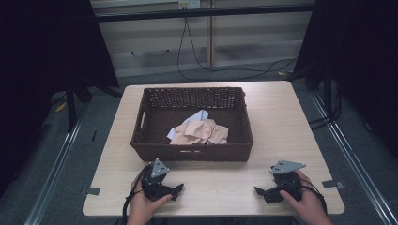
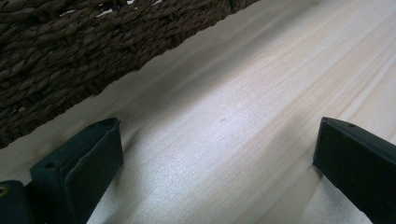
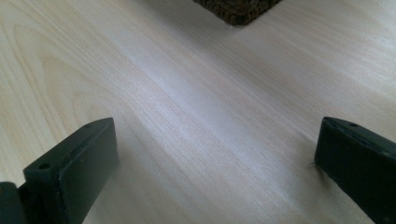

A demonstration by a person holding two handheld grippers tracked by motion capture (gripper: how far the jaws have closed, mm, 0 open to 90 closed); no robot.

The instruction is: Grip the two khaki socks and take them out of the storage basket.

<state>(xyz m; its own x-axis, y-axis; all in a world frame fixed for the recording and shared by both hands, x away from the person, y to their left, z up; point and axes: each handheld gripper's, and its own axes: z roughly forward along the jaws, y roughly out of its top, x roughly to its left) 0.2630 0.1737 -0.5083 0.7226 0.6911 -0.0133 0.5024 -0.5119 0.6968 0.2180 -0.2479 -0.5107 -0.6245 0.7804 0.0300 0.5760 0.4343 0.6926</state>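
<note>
A dark brown woven basket stands on the middle of the light wooden table. Inside it lie a peach-coloured cloth and a pale blue cloth partly under it. My left gripper rests on the table in front of the basket's near left corner, held by a hand, jaws wide apart with nothing between them. In the left gripper view the basket wall runs along the upper left. My right gripper lies near the front right edge, open and empty. The basket corner shows at the top of the right gripper view.
Bare tabletop lies between the two grippers and to the right of the basket. Grey tape tabs mark the table's front corners. Black cables hang against the back wall, and dark curtains flank both sides.
</note>
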